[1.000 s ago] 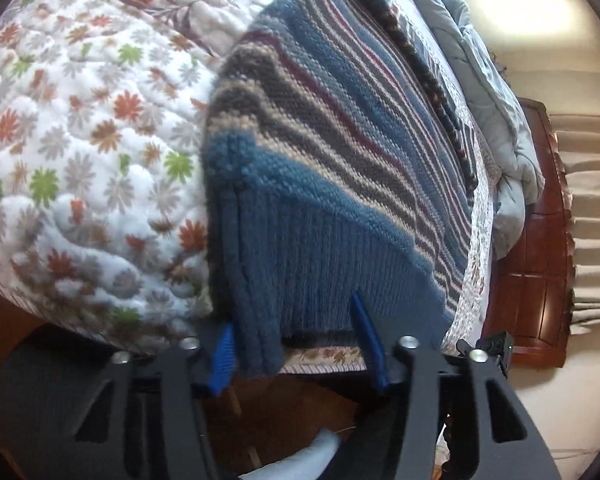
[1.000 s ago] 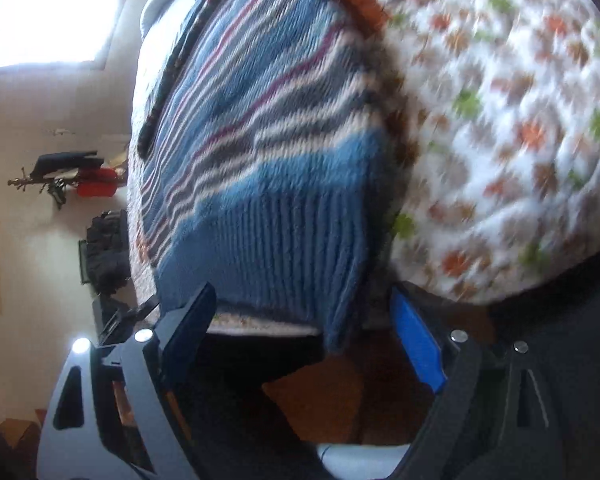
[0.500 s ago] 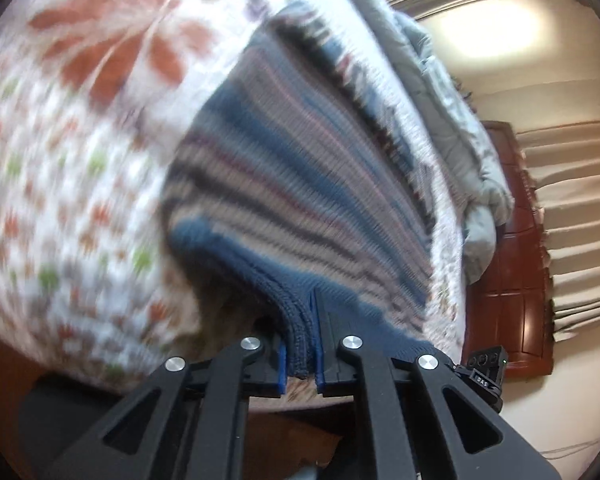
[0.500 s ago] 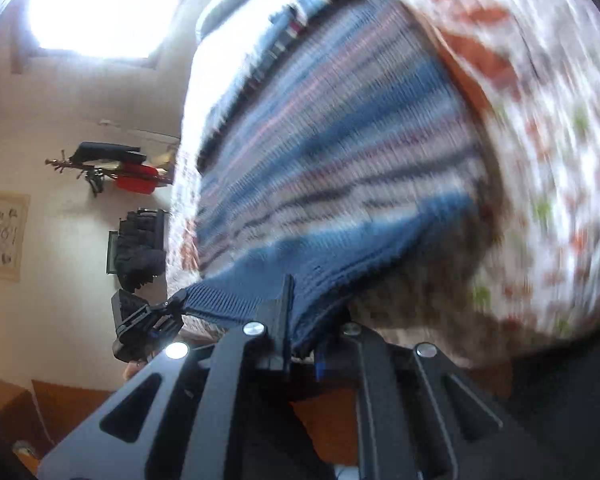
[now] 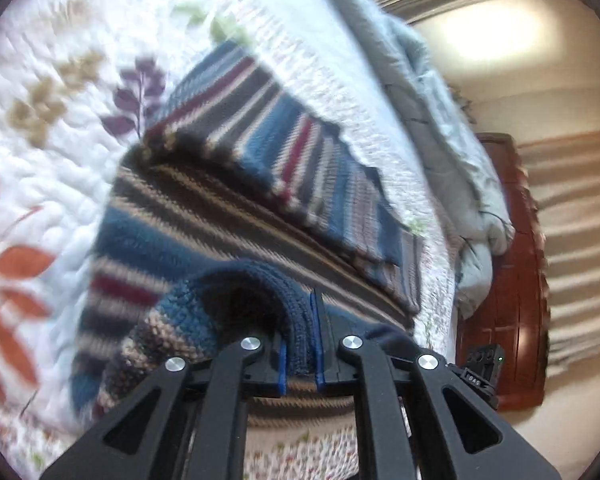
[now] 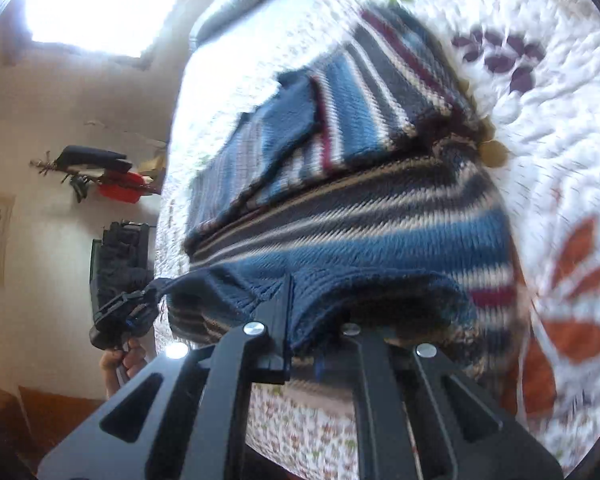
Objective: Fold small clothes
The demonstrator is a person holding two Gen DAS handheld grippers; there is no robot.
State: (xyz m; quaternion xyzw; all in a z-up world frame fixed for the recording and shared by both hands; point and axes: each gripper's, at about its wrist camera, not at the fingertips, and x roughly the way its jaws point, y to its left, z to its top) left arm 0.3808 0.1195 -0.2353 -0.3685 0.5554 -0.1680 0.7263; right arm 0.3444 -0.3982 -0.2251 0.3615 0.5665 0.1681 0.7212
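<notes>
- At 6 o'clock in the left wrist view, the left claw point(image 5: 300, 354) is clamped tight on the ribbed blue hem of the striped sweater point(image 5: 228, 216), the knit squeezed between its blue pads.
- From there the sweater runs up toward 12 o'clock across the floral quilt point(image 5: 40, 152) of the bed, with a sleeve folded across its upper part; the hem corner is raised and curls over itself at 7 o'clock.
- At 3 o'clock a rumpled grey blanket point(image 5: 440, 128) lies along the bed's far edge, apart from the sweater.
- At 6 o'clock in the right wrist view, the right claw point(image 6: 304, 344) is likewise closed hard on the other end of the same hem, and the cloth hides the right pad.
- Toward 12 o'clock the sweater lies on the quilt with its folded sleeve; at 9 o'clock the left claw appears, held in a hand point(image 6: 118, 362), with the hem stretched between the two claws.
- Judging by this, the bottom-up fold is under way. Risks: the thick ribbing may slip from a thin pinch if the hem is pulled taut; uneven travel of the two claws would lay the hem skewed; dragging could pull the folded sleeve open.
</notes>
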